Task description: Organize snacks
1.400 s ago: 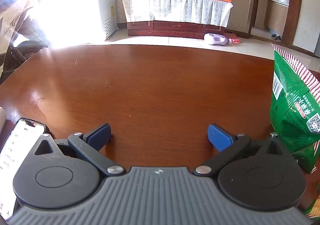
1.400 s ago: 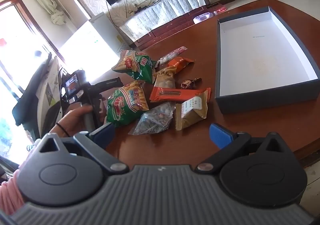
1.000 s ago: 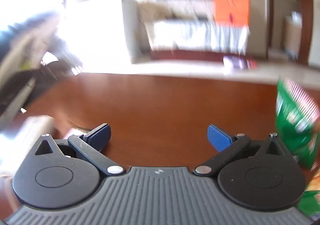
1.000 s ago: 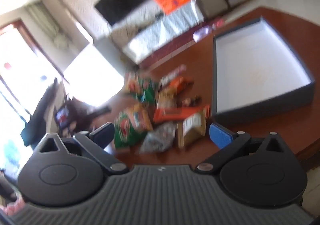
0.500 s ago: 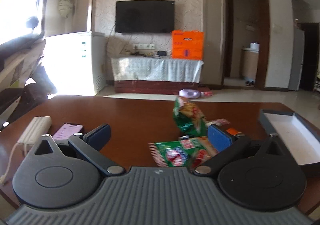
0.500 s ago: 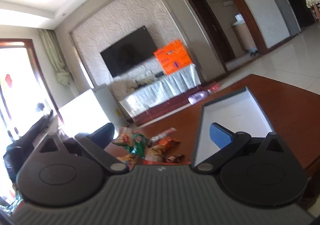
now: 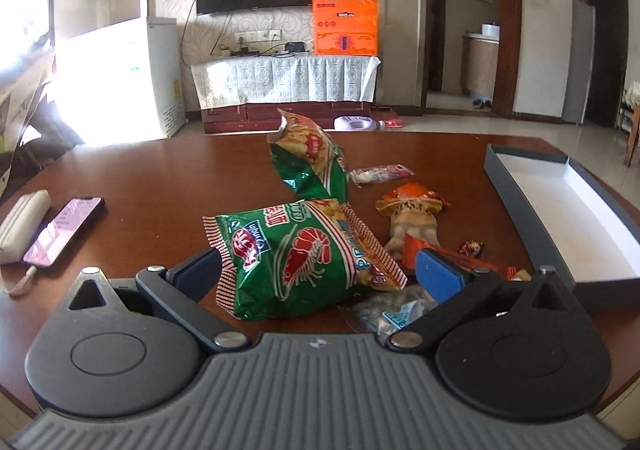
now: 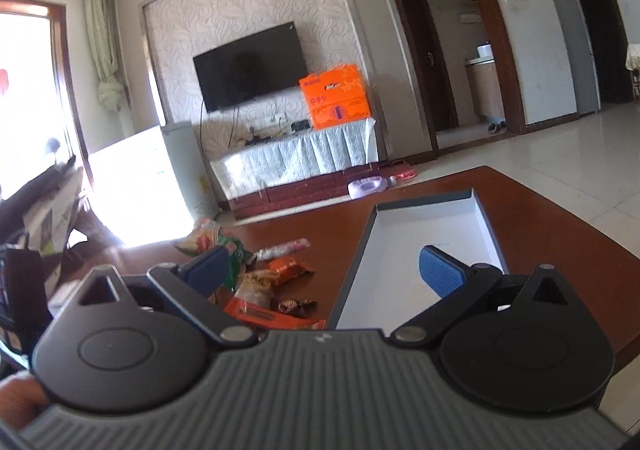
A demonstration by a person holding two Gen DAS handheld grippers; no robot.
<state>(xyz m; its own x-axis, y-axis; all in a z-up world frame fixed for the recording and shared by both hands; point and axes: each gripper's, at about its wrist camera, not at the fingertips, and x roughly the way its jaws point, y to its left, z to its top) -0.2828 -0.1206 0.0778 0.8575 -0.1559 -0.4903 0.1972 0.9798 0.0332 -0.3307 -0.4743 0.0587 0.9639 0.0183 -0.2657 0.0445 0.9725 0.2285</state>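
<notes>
Hovering wide open, the left gripper (image 7: 320, 270) frames the shrimp chip bag (image 7: 300, 254) between its jaws, likely to grab it; the right gripper (image 8: 324, 270), also open and empty, faces the box (image 8: 432, 226) ahead.

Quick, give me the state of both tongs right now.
Left tongs: open, holding nothing; the green prawn snack bag lies between the fingers, not clamped.
Right tongs: open, holding nothing, facing the grey box.

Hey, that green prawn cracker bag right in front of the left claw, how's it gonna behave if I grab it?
The green prawn cracker bag looks puffed with air, so probably light and squashy; it may crumple. Its glossy film could slip between the open left claw pads. Gripping the crimped red-striped edge seems safer for the crackers.
</notes>
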